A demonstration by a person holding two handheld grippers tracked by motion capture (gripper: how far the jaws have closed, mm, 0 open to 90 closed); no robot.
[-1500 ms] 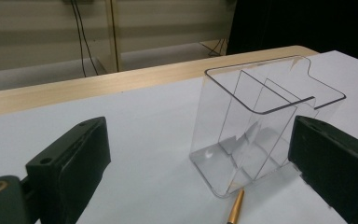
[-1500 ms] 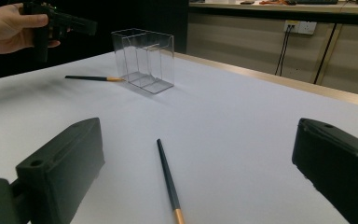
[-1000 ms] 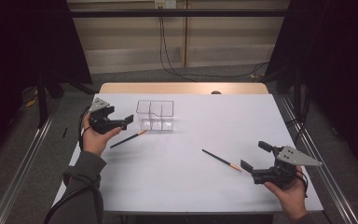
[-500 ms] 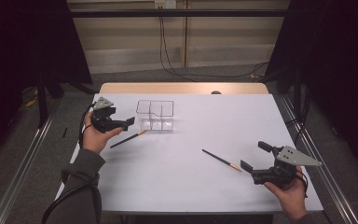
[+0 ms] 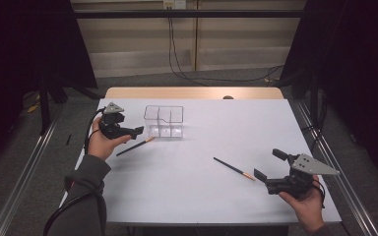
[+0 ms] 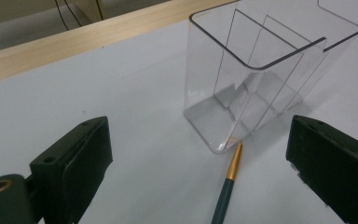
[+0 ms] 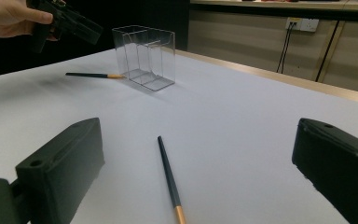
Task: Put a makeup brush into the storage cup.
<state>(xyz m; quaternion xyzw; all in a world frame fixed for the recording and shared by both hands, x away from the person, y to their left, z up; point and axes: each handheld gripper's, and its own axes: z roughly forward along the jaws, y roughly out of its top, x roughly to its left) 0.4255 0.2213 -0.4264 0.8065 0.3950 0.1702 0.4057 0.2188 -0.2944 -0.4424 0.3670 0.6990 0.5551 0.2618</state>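
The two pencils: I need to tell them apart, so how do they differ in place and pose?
The left pencil lies with its gold end at the clear organizer's base, beside the left hand-held gripper. The right pencil lies apart in open table, gold end towards the right hand-held gripper. Both are dark, flat and ungripped.

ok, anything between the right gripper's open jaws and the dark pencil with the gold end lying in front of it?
Nothing: bare white table between right gripper and dark gold-ended pencil, per the high view.

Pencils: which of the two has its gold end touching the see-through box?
The pencil near the left gripper: its gold end meets the bottom corner of the clear box. The other pencil lies alone out on the table, before the right gripper.
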